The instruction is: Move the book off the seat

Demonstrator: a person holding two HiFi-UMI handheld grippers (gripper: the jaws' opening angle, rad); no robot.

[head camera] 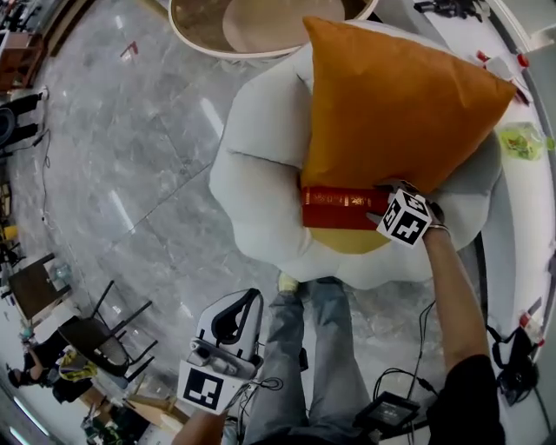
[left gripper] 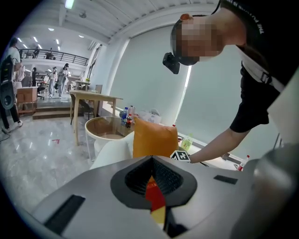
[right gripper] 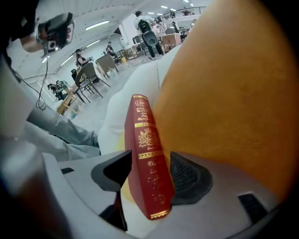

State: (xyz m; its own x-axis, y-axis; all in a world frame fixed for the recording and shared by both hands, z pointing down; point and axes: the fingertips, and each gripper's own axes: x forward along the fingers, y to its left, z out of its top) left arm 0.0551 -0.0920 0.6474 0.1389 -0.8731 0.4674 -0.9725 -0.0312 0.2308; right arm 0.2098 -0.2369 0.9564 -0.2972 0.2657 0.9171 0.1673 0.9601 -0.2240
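Between the right gripper's (right gripper: pixel 150 164) parted jaws, the book (right gripper: pixel 142 133) stands ungripped — a skewed squeeze may topple it; left gripper (left gripper: pixel 152 161) pinched together, empty.

Orange cushion (head camera: pixel 400 104) propped upright; round table (head camera: pixel 204 22) behind it; grey marble floor (head camera: pixel 130 156); black chairs (head camera: pixel 104 335) lower left.

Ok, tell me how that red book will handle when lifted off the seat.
The book looks hardbound, so probably stiff, not floppy. Its thick spine suggests some weight. It sits spine-up against the cushion, so it may tip flat once nudged.
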